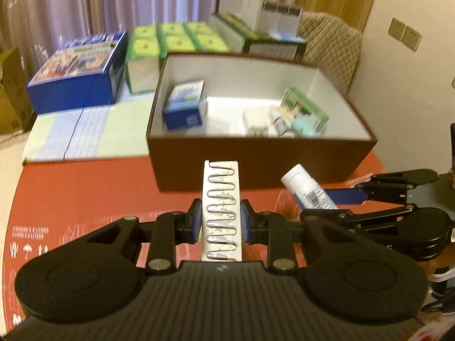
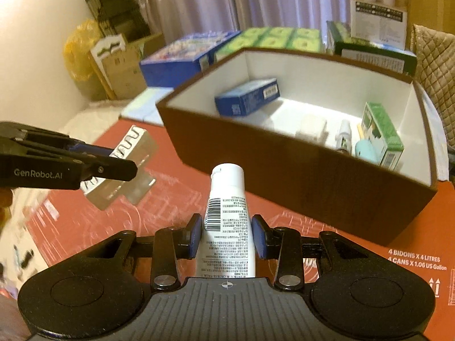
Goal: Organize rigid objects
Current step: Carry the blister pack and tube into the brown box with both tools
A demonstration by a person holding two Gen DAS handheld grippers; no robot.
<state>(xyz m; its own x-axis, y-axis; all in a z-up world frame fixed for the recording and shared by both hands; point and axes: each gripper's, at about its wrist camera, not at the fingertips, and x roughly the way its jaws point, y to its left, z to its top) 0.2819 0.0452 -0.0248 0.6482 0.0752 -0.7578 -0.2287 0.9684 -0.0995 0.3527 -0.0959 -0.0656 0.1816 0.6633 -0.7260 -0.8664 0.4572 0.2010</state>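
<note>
My left gripper (image 1: 221, 218) is shut on a flat silver strip (image 1: 221, 199) with a wavy wire pattern, held upright above the red cardboard surface (image 1: 85, 193). My right gripper (image 2: 227, 234) is shut on a white tube (image 2: 226, 218) with a barcode, cap pointing away. Each gripper shows in the other's view: the right gripper (image 1: 338, 199) with the white tube (image 1: 307, 189), the left gripper (image 2: 113, 159) with the silver strip (image 2: 125, 167). Ahead sits an open brown box (image 1: 256, 156) with a white inside, holding a blue carton (image 1: 186, 105), a green carton (image 1: 305, 110) and small bottles.
Behind the brown box (image 2: 312, 187) stand a big blue box (image 1: 76, 71), green packs (image 1: 170, 39) and a white carton (image 1: 275, 5). A padded chair (image 1: 332, 45) is at the back right. Cardboard and a yellow bag (image 2: 79, 51) lie by the wall at left.
</note>
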